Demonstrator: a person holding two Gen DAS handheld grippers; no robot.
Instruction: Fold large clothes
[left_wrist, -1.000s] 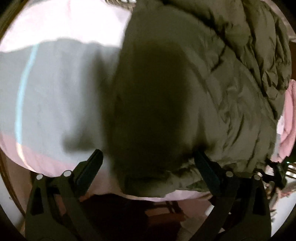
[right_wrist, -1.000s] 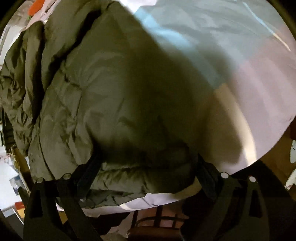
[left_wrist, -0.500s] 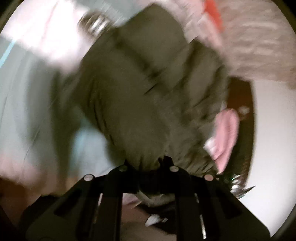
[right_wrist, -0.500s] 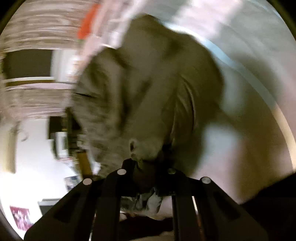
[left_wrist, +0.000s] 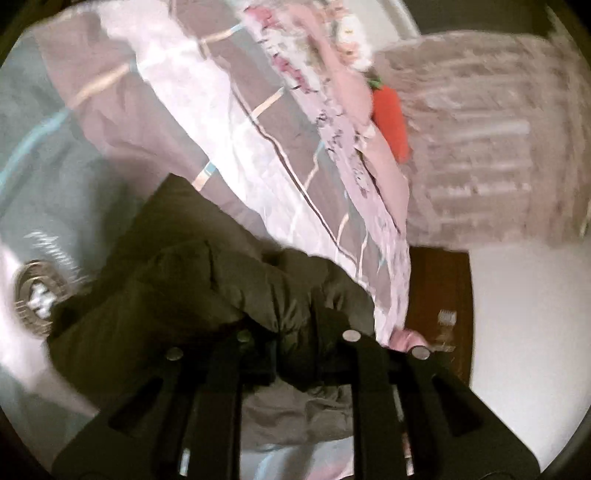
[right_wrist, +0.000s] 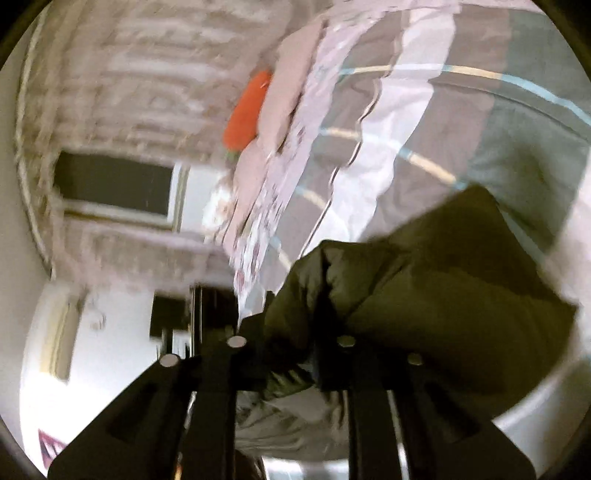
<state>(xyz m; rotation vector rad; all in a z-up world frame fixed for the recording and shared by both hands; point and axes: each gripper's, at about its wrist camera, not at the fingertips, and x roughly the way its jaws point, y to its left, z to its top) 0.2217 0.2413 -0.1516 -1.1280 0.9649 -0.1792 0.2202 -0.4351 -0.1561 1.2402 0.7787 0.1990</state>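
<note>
A dark olive puffer jacket (left_wrist: 207, 288) is lifted off the bed and bunches up in front of both cameras. My left gripper (left_wrist: 295, 347) has a fold of its hem pinched between the fingers; the jaws are opening slightly, with the fabric still held between them. In the right wrist view the jacket (right_wrist: 424, 295) hangs to the right, and my right gripper (right_wrist: 291, 354) clamps another bunch of its edge. Its jaws are also opening a little around the thick cloth. The jacket's lower part, below the fingers, is hidden.
A patchwork quilt (left_wrist: 258, 122) in grey, white and teal covers the bed (right_wrist: 517, 122) behind the jacket. An orange carrot plush (left_wrist: 391, 122) lies by floral pillows at a beige tufted headboard (left_wrist: 480, 147). A dark window (right_wrist: 114, 184) and white wall sit left.
Both grippers went from wide open around the jacket's hem to closed on it, then rose and tilted up. The jacket has lifted off the bed, and the headboard and wall have come into sight.
</note>
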